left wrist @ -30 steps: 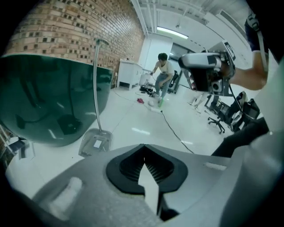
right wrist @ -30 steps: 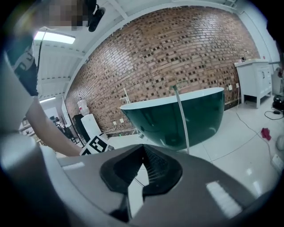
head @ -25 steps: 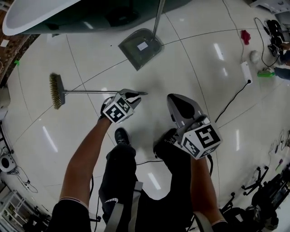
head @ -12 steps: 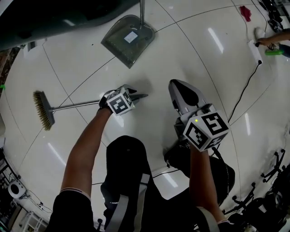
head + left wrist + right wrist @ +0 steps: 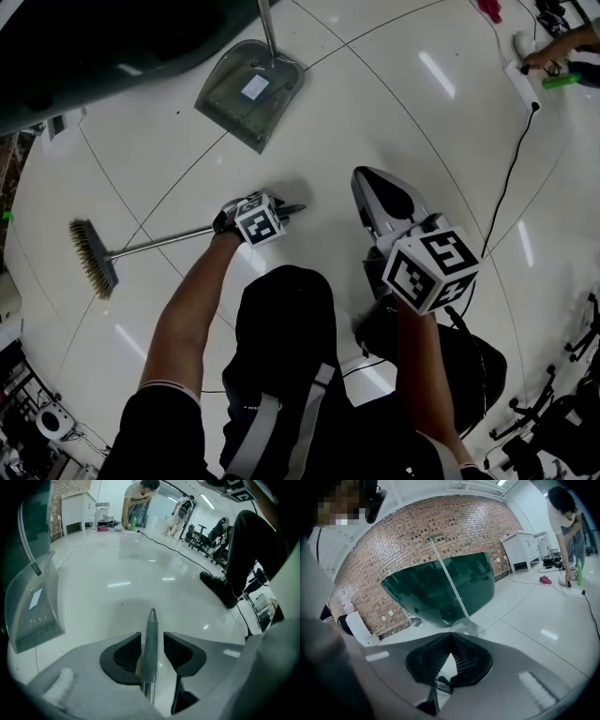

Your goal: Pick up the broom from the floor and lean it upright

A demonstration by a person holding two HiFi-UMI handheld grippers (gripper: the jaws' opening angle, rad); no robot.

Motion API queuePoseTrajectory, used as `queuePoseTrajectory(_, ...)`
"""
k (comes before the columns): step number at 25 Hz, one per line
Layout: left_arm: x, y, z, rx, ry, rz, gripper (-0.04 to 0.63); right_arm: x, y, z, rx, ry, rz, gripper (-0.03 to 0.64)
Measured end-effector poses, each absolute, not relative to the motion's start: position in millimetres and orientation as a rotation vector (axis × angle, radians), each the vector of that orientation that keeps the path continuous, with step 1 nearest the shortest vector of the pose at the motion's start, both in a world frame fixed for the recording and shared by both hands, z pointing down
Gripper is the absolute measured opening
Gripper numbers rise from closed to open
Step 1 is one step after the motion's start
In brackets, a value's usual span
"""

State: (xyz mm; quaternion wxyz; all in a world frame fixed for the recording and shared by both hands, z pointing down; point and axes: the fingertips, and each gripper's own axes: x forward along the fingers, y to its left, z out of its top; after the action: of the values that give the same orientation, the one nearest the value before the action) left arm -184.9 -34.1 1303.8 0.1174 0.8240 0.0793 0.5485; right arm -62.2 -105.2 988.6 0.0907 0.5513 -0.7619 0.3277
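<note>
The broom lies flat on the white tiled floor, with its brush head [image 5: 93, 259] at the left and its thin metal handle [image 5: 159, 241] running right. My left gripper [image 5: 281, 209] is down at the handle's grey grip end. In the left gripper view the grip [image 5: 150, 641] lies between the two dark pads [image 5: 124, 656] with a gap on each side. Those jaws have just been opening and do not press on it. My right gripper [image 5: 377, 187] hovers to the right of the broom, its pads [image 5: 461, 660] closed together with nothing in them.
A grey dustpan [image 5: 247, 90] with a long upright handle stands beyond the broom, in front of a dark green rounded tub [image 5: 440, 592] and a brick wall [image 5: 417, 536]. A black cable [image 5: 506, 183] runs to a power strip at the far right, where a person [image 5: 562, 522] bends down.
Both grippers have sunk toward the floor as the person crouched. The left gripper has come down from above the handle until its jaws sit round the grip end.
</note>
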Motion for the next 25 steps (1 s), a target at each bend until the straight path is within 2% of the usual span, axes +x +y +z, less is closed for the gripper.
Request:
queuePoseTrajectory(7,-185,-38,1312,2.445,0.246,1.605,0.138,-50,-109,994,1.707,-2.247,0.969,0.003)
queuePoseTrajectory(9,-185,-39,1313,2.444,0.248,1.612,0.093,-50,-109,996,1.710,-2.249,0.972,0.003)
queuePoseTrajectory(14,-185,-48,1304,2.425,0.239,1.591,0.089,-54,-112,990,1.683,-2.264,0.950,0.003)
queuePoseTrajectory(20,-170,-83,1252,2.532,0.138,1.470,0.087,-50,-122,968,1.641,-2.309,0.898,0.003)
queuePoseTrajectory(25,-166,-112,1171,2.619,0.030,1.388,0.087,-49,-134,918,1.613,-2.357,0.911,0.003)
